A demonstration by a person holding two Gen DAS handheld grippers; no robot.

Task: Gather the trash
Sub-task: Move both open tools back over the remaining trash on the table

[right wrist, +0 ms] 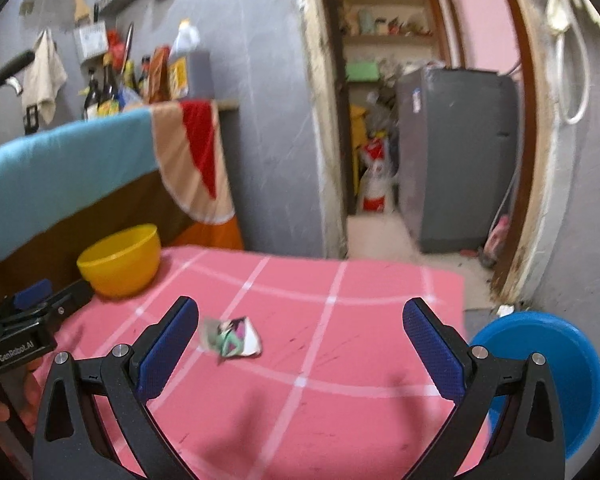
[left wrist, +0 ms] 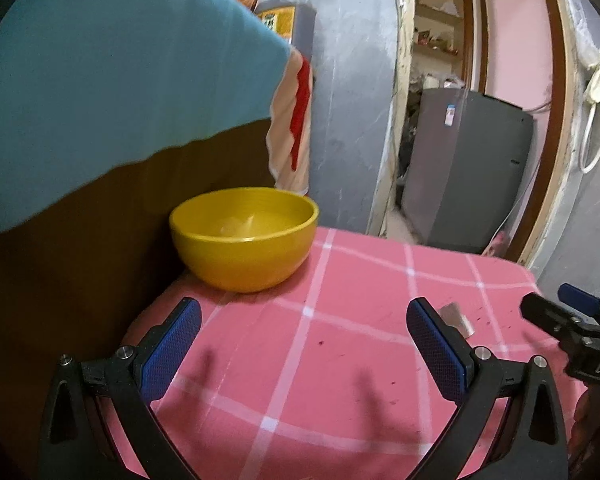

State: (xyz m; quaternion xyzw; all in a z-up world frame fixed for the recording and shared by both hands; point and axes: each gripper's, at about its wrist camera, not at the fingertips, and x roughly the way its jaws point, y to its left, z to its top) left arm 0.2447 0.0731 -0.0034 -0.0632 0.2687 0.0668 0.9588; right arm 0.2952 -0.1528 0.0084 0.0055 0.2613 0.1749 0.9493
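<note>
A crumpled wrapper (right wrist: 233,337), white, green and pink, lies on the pink checked tablecloth (right wrist: 340,360). My right gripper (right wrist: 300,312) is open and empty, with the wrapper just inside its left finger. A yellow bowl (left wrist: 244,238) stands at the table's far left; it also shows in the right wrist view (right wrist: 120,260). My left gripper (left wrist: 304,316) is open and empty, just in front of the bowl. Part of the wrapper (left wrist: 456,318) peeks out behind its right finger. The right gripper (left wrist: 572,320) shows at the right edge of the left wrist view.
A brown board draped with a teal cloth (left wrist: 112,80) rises along the table's left side. A blue stool (right wrist: 548,368) stands right of the table. A doorway with a grey appliance (right wrist: 460,152) lies beyond the far edge. Bottles (right wrist: 108,88) stand on a counter behind.
</note>
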